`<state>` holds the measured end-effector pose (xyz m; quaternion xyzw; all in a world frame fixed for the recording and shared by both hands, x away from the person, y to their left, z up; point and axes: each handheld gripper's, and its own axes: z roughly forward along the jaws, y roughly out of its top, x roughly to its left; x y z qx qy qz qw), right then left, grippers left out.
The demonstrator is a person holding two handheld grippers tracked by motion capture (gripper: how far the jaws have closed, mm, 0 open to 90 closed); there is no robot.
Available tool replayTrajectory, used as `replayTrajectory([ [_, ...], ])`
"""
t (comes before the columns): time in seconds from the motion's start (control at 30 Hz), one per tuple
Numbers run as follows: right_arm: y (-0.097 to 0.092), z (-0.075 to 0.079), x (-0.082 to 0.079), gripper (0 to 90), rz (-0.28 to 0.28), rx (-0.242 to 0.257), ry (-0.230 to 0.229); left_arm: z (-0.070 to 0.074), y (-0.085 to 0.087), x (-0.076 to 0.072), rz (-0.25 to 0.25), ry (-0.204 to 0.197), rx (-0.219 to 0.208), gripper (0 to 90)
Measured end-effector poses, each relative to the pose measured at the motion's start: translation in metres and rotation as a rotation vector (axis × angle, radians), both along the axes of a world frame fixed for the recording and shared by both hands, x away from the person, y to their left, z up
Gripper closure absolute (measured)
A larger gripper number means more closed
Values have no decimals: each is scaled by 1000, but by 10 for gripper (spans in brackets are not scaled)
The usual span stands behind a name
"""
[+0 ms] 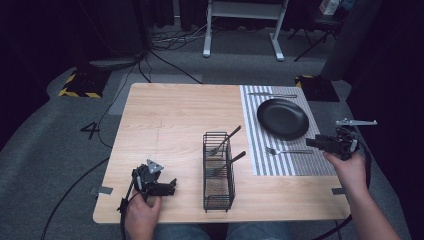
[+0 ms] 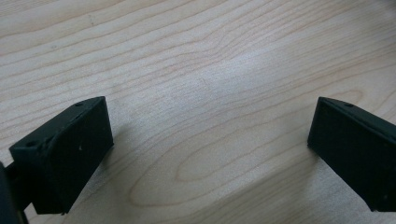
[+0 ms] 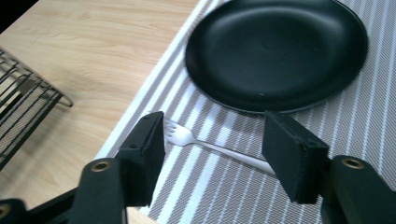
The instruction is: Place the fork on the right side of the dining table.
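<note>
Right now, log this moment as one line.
left gripper: open, over bare table | right gripper: open, over fork on placemat | plate: empty

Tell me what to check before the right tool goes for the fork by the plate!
1. Right tool open wide enough: ok, jaws apart.
2. Fork between the jaws: ok, it lies across the gap on the striped mat.
3. Fork free of the black plate: ok, it lies beside the plate, not touching.
4. Left tool out of the way: ok, open over bare table, far side of the wire basket.
5. Tool height above fork: cannot tell.
</note>
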<state>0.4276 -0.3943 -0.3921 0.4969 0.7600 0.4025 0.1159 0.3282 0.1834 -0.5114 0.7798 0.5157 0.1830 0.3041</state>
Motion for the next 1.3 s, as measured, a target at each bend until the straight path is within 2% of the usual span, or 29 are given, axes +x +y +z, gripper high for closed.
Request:
replayTrajectory([
  [0.23,19,12,-14,353,73,-33,-44,0,0,0,0,0,0,1],
  [0.57,46,24,-29,337,174,-46,-56,0,0,0,-1,1,-1,1],
  [0.97,76,22,-40,334,276,-40,-49,0,0,1,-1,0,-2,0],
  [1.07,87,21,-45,331,324,-36,-46,0,0,1,-1,0,-2,0],
  [1.3,103,17,-49,326,373,-16,-42,0,0,1,-1,1,-1,0],
])
